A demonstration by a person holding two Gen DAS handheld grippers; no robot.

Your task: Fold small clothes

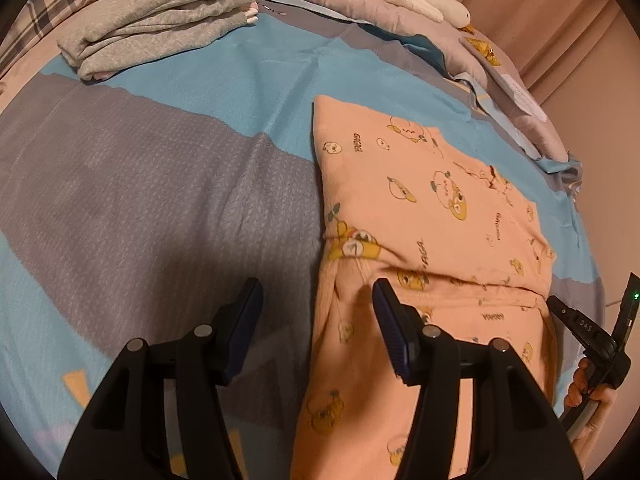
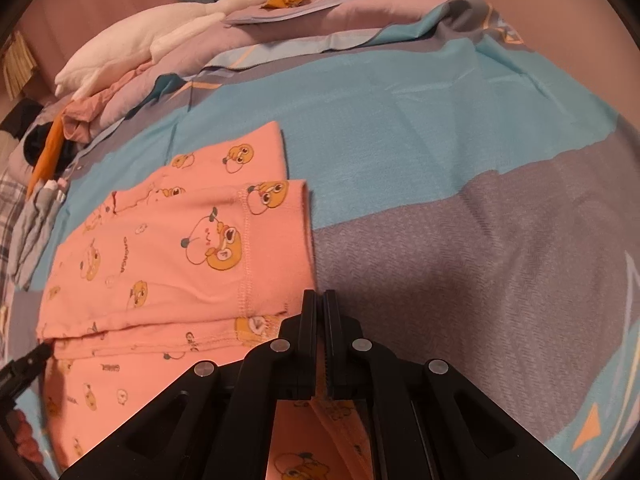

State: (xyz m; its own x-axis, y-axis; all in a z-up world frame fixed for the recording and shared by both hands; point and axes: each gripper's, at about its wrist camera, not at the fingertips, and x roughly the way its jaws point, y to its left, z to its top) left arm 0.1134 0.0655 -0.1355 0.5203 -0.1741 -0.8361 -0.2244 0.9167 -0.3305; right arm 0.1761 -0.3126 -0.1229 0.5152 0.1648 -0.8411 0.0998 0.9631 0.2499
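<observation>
Bed (image 1: 168, 168) under a blue-and-grey sheet (image 2: 460, 184), pink curtains behind. Pink garment (image 1: 432, 216) with yellow cartoon prints spread flat on the sheet, partly folded: upper part doubled over into a rough rectangle, lower part running toward the cameras.

Left gripper (image 1: 318, 316) released, fingers (image 1: 390, 316) spread wide, hovering low. Right-hand finger over the near part of the garment; left-hand finger over bare grey sheet beside the cloth's edge. Nothing between them.

Right gripper (image 2: 319, 312) clenched, pads pressed together with pink cloth showing in the narrow slit lower down, so pinching the garment (image 2: 172, 248) at its near right edge. Tips resting at the stitched hem, where cloth meets grey sheet. Seen from the left wrist, off at the right edge of the garment, with the person's hand (image 1: 588, 388) on the handle.

Folded grey clothes (image 1: 160, 24) stacked at the far left of the bed, well apart from the pink piece. White plush goose (image 2: 160, 32) lying on a mauve duvet (image 2: 320, 20) at the head of the bed, papers (image 2: 316, 4) just beside its head. Plaid fabric (image 1: 60, 4) beyond the grey stack.
</observation>
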